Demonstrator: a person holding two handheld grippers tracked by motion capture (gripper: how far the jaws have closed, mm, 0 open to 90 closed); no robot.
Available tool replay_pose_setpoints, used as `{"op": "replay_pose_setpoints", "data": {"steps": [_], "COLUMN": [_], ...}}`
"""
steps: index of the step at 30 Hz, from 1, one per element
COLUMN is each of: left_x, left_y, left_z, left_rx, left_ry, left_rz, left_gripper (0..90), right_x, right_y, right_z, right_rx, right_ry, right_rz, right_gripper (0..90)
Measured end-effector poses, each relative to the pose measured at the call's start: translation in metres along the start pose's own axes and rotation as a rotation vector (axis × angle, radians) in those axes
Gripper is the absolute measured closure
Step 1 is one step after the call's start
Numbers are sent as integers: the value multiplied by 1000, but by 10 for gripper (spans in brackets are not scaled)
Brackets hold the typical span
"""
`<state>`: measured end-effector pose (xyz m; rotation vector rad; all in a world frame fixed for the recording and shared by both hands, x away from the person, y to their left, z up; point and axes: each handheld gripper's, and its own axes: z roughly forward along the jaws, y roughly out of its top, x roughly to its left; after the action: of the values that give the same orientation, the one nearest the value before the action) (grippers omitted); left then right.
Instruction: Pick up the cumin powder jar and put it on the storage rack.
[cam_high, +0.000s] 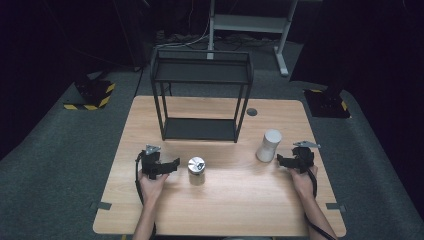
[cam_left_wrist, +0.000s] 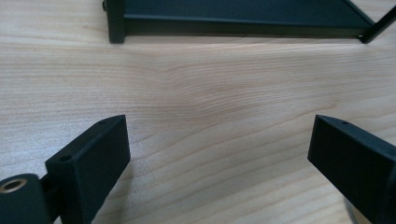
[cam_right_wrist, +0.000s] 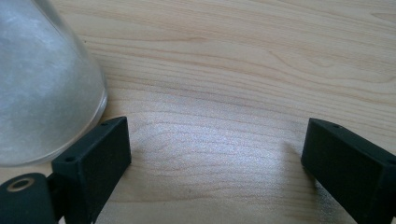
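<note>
A: Wood table (cam_high: 220, 210), pale grain, rounded corners. A black rack (cam_high: 201, 95) with two shelves stands at the far middle, its feet on the tabletop.

B: Position of the tongs?

A: Left gripper (cam_high: 170, 164) lies low on the table at the near left, held by the left hand (cam_high: 151, 184); jaws point toward the middle. Right gripper (cam_high: 282, 161) sits at the near right in the right hand (cam_high: 301, 181), jaws pointing left.

B: Jaw state?

A: Both wide apart. In the left gripper view the left gripper (cam_left_wrist: 219, 154) has bare wood between its jaws, with the rack's (cam_left_wrist: 243, 21) lower shelf edge across the top. In the right gripper view the right gripper (cam_right_wrist: 217, 154) also spans bare wood.

B: Objects?

A: A metal can (cam_high: 196, 170), shiny lid up, stands upright just beside the left gripper's tips. A white cup (cam_high: 269, 145), upright, stands just beside the right gripper's tips. The right gripper view shows the cup (cam_right_wrist: 42, 84) as a frosted wall outside the left jaw, very close; I cannot tell if they touch.
</note>
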<state>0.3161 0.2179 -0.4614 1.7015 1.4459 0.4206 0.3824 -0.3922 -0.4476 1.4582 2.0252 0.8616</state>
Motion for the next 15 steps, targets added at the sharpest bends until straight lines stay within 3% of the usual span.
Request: {"op": "replay_pose_setpoints", "data": {"steps": [15], "left_x": [6], "left_y": [-11], "left_z": [-19], "left_rx": [-1], "left_ry": [-69], "left_rz": [35], "left_gripper": [29], "right_x": [0], "right_y": [0], "right_z": [0], "right_rx": [0], "right_ry": [0], "right_rz": [0], "right_gripper": [78]}}
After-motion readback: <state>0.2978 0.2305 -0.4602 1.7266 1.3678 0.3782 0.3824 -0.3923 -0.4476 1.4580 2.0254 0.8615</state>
